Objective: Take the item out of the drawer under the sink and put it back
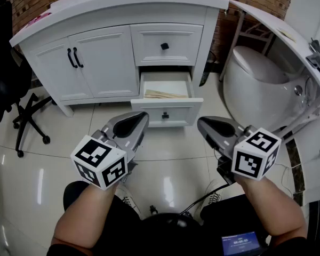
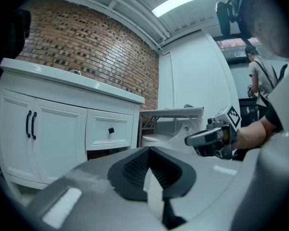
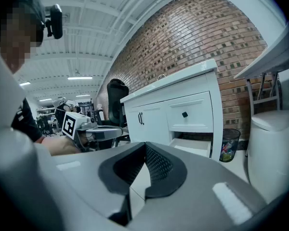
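- The lower drawer (image 1: pixel 181 112) of the white vanity (image 1: pixel 104 63) stands pulled out, its front with a black knob facing the person; the drawer above it (image 1: pixel 167 44) is closed.
- A flat tan item (image 1: pixel 163 94) lies inside the open drawer, towards its left side — what it is exactly cannot be told.
- The left gripper (image 1: pixel 141 116) is closed with its pads meeting at the tip, nothing between them; it hangs short of the drawer front, at its left corner.
- The right gripper (image 1: pixel 203 123) is likewise closed and empty, level with the drawer's right corner and apart from it.
- Only glossy floor tiles (image 1: pixel 165 164) lie between the two grippers and the drawer.
- A white toilet (image 1: pixel 256 84) stands right of the vanity, near the right gripper's side.
- A waste bin (image 3: pixel 229 146) (bits of coloured rubbish in it) sits between vanity and toilet.
- A black office chair (image 1: pixel 8 73) stands left of the vanity, well apart from the drawer.
- The counter (image 1: pixel 117 4) on top runs above the double doors (image 1: pixel 90 63).
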A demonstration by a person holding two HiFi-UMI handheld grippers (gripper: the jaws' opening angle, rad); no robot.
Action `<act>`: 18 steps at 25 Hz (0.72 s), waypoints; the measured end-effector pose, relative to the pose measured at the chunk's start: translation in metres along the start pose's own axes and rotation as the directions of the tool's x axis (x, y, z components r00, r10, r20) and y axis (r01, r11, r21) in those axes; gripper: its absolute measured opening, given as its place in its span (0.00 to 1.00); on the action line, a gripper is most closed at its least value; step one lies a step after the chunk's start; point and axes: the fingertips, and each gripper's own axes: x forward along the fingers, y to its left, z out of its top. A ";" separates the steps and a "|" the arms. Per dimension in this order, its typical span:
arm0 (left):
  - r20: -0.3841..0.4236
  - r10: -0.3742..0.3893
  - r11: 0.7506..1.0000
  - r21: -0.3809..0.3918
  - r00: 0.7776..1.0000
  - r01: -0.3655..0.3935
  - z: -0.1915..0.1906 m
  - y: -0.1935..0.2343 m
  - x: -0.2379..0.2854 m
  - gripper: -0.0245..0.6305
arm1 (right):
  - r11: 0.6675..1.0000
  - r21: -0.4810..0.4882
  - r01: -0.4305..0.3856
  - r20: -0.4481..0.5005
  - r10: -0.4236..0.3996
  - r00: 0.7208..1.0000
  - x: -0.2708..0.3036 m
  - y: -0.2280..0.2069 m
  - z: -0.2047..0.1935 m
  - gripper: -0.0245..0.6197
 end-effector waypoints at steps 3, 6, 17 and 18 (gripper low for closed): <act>0.000 -0.005 1.000 -0.005 1.000 0.005 -0.002 -0.002 0.003 0.05 | 1.000 0.004 0.000 -0.002 0.000 1.000 0.000 -0.002 -0.001 0.05; 0.002 -0.011 1.000 -0.006 1.000 0.011 -0.002 -0.004 0.007 0.05 | 1.000 0.007 -0.012 -0.001 0.012 1.000 0.001 -0.001 0.000 0.05; 0.000 -0.026 1.000 -0.016 1.000 0.026 -0.003 0.004 0.023 0.05 | 0.998 -0.005 -0.060 -0.010 0.060 0.998 0.020 -0.006 0.008 0.05; -0.004 -0.023 1.000 -0.015 1.000 0.023 -0.004 0.007 0.026 0.05 | 0.998 -0.004 -0.060 -0.011 0.060 0.998 0.022 -0.009 0.009 0.05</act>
